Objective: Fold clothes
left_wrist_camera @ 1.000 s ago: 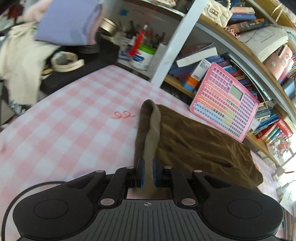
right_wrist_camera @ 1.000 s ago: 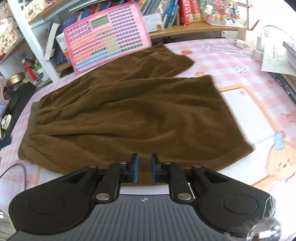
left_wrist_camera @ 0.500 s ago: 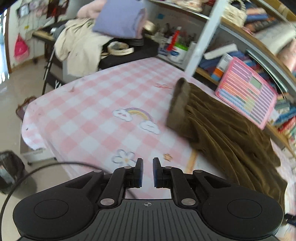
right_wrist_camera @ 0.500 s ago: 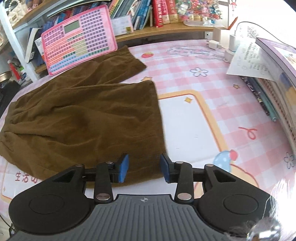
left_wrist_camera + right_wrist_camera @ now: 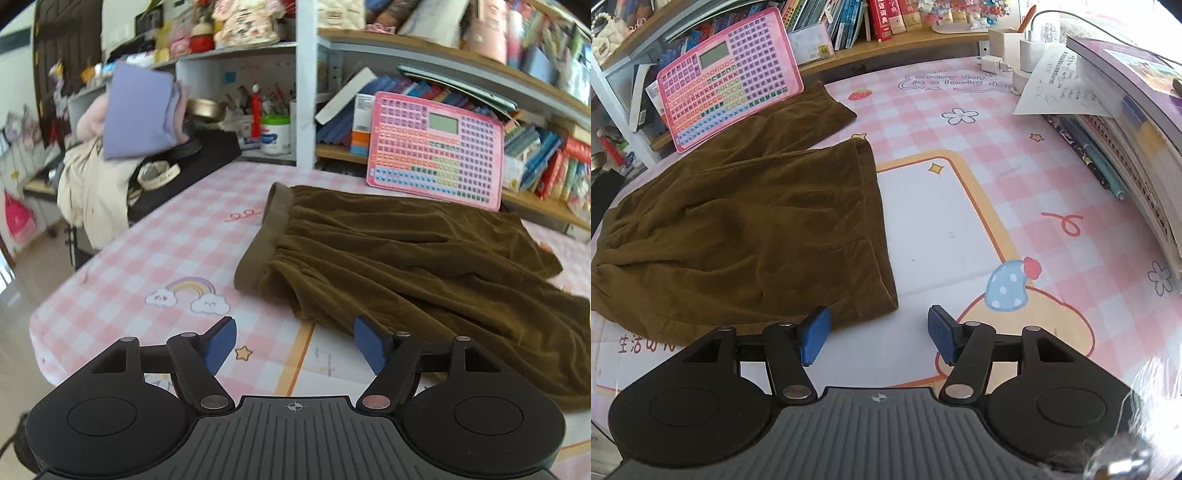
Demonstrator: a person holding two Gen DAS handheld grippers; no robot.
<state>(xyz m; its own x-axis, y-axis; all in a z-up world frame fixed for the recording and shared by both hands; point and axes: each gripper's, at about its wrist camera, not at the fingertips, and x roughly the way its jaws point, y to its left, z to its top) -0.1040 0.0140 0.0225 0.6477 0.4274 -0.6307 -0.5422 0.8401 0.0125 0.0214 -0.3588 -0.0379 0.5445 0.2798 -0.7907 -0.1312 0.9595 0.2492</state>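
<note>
1. Left gripper (image 5: pixel 295 345) spread wide, empty, above the desk (image 5: pixel 155 258) edge.
2. Right gripper (image 5: pixel 877 334) gaping, empty, beside the hem corner.
3. Brown shorts (image 5: pixel 746 221) lie apparently folded; open checked surface lies rightward.
4. Pink keyboard toy (image 5: pixel 729 75) leans behind.

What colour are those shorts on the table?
The shorts are dark olive-brown; the right wrist view shows it best.

Left hand-held gripper (image 5: pixel 294 345) and right hand-held gripper (image 5: pixel 874 334) both hang level, jaws spread wide, empty.
</note>
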